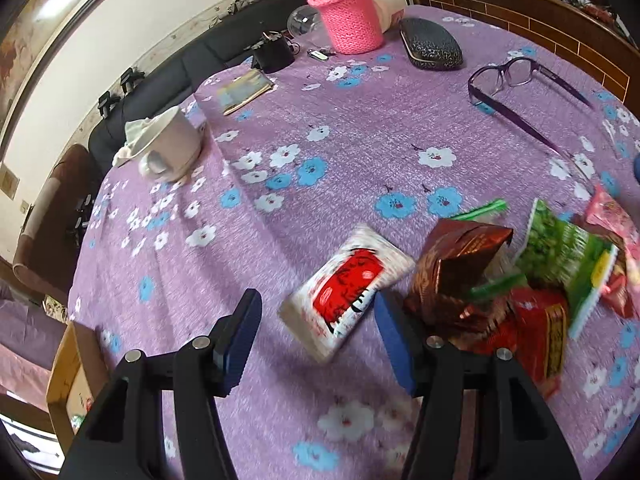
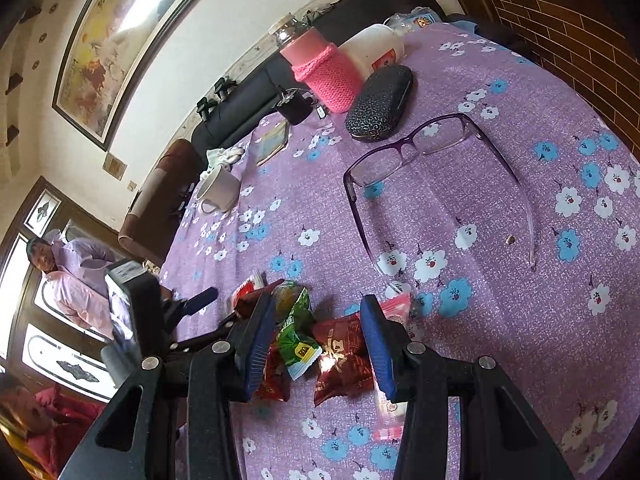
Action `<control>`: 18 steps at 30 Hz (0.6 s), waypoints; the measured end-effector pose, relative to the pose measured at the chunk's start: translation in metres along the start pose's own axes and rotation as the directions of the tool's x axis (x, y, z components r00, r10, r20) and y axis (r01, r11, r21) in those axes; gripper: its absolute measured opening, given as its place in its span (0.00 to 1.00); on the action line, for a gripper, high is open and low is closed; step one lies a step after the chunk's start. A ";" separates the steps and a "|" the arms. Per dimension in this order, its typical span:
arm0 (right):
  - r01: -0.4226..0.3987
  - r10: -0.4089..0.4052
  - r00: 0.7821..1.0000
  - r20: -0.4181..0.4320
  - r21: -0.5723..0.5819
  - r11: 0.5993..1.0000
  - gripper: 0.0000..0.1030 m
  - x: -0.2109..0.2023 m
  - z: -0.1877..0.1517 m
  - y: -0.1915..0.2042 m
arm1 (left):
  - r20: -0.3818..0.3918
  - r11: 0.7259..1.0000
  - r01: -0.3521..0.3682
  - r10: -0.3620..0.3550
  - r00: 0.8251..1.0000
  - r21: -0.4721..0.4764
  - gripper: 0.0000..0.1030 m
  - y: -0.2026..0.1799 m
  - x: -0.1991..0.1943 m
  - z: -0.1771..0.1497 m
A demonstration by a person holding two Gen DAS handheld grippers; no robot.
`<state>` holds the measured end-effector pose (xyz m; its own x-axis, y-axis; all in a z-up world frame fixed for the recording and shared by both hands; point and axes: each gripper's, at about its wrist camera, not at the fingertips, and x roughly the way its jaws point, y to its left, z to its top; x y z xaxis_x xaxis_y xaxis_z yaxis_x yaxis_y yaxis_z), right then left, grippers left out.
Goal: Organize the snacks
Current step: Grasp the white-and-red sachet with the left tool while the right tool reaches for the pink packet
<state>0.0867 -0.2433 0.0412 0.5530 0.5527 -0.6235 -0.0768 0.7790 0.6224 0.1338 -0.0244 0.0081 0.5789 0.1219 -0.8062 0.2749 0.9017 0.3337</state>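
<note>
A white and red snack packet (image 1: 346,290) lies on the purple flowered cloth between the fingers of my left gripper (image 1: 316,340), which is open and empty just short of it. To its right is a pile of snacks: a brown foil packet (image 1: 456,268), a green packet (image 1: 568,256), a red packet (image 1: 540,328) and a pink one (image 1: 612,216). My right gripper (image 2: 318,352) is open over the same pile, with the green packet (image 2: 296,328) and a brown-red foil packet (image 2: 344,360) between its fingers. The left gripper (image 2: 192,304) shows at the left there.
Purple glasses (image 2: 420,160), a dark glasses case (image 2: 380,104), a pink knit-covered bottle (image 2: 324,72), a white jar (image 2: 372,50) and a white mug (image 2: 218,190) stand on the table (image 2: 520,340). A cardboard box (image 1: 68,376) sits below the table's left edge. Two people are at the left.
</note>
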 end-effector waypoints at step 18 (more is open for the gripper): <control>0.256 -0.261 0.965 -0.036 -0.108 0.961 0.55 0.013 -0.005 0.004 | 0.005 0.955 0.087 -0.089 0.996 -0.282 0.08 0.025 -0.010 -0.033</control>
<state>0.0892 -0.2314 0.0333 0.5240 0.3406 -0.7807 -0.0221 0.9217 0.3873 0.1096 0.0111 0.0080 0.5561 0.0388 -0.8302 0.0964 0.9892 0.1108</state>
